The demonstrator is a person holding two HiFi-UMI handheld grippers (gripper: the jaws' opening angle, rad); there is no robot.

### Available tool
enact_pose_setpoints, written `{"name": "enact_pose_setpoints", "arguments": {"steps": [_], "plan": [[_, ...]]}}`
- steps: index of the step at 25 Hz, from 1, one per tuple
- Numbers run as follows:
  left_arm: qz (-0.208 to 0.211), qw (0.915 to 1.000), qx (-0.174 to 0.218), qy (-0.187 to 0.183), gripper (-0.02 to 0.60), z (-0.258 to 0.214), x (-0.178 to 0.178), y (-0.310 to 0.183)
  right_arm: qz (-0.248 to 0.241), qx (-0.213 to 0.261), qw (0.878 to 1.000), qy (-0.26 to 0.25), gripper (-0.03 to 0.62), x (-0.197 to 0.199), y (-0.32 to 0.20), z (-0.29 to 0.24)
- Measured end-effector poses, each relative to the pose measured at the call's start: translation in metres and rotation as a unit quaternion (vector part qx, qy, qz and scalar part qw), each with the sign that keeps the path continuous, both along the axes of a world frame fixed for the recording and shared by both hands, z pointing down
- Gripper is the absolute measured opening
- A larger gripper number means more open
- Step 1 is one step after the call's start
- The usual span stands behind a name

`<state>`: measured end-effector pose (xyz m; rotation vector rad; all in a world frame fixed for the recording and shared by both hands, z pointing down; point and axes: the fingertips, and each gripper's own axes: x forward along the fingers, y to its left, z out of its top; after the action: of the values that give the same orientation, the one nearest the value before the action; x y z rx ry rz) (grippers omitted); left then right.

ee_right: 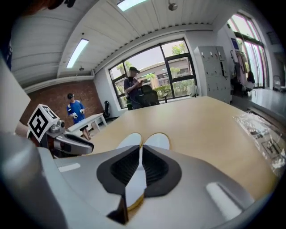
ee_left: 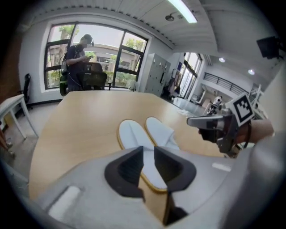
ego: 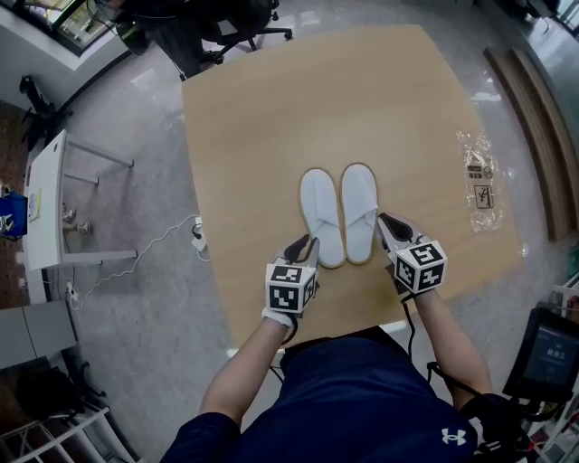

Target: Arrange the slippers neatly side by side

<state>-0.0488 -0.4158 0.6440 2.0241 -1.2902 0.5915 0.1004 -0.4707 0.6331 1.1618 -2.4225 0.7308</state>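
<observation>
Two white slippers with tan edges lie flat and side by side on the wooden table [ego: 271, 118]: the left slipper [ego: 322, 217] [ee_left: 132, 134] [ee_right: 129, 141] and the right slipper [ego: 359, 212] [ee_left: 158, 130] [ee_right: 157, 141]. Their long sides touch and their heels point toward me. My left gripper [ego: 305, 246] [ee_left: 149, 163] hovers just behind the left slipper's heel. A narrow gap shows between its jaws, with nothing in it. My right gripper [ego: 386, 224] [ee_right: 140, 167] hovers to the right of the right slipper's heel. Its jaws are almost touching and hold nothing.
A clear plastic bag [ego: 479, 181] [ee_right: 263, 134] lies near the table's right edge. An office chair [ego: 244, 27] stands beyond the far edge. A white side table [ego: 45, 199] and a cable [ego: 163, 240] are on the floor at left. A person [ee_left: 80, 56] stands by the window.
</observation>
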Motion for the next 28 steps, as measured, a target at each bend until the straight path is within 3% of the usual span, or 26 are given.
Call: {"name": "enact_pose_setpoints", "arguments": {"steps": [2, 3, 8, 13, 19, 28], "plan": [[0.004, 0.9996, 0.006, 0.026, 0.011, -0.017, 0.011, 0.019, 0.001, -0.010, 1.000, -0.029, 0.015, -0.004, 0.018, -0.012], [0.009, 0.9993, 0.008, 0.035, 0.003, -0.024, 0.018, 0.027, -0.001, -0.010, 0.999, -0.040, 0.012, -0.006, 0.028, -0.019], [0.044, 0.9968, 0.046, 0.049, 0.003, -0.059, 0.054, 0.049, -0.017, 0.021, 0.998, -0.062, 0.011, -0.016, 0.067, -0.051], [0.126, 0.9861, 0.083, 0.071, 0.003, -0.090, 0.095, 0.070, -0.057, 0.069, 0.995, -0.050, 0.011, -0.023, 0.086, -0.079], [0.163, 0.9788, 0.103, 0.068, 0.003, -0.102, 0.110, 0.107, -0.051, 0.088, 0.993, -0.057, 0.011, -0.015, 0.109, -0.105], [0.159, 0.9822, 0.084, 0.054, 0.003, -0.090, 0.110, 0.110, -0.033, 0.086, 0.993, -0.069, 0.011, 0.002, 0.112, -0.107]]}}
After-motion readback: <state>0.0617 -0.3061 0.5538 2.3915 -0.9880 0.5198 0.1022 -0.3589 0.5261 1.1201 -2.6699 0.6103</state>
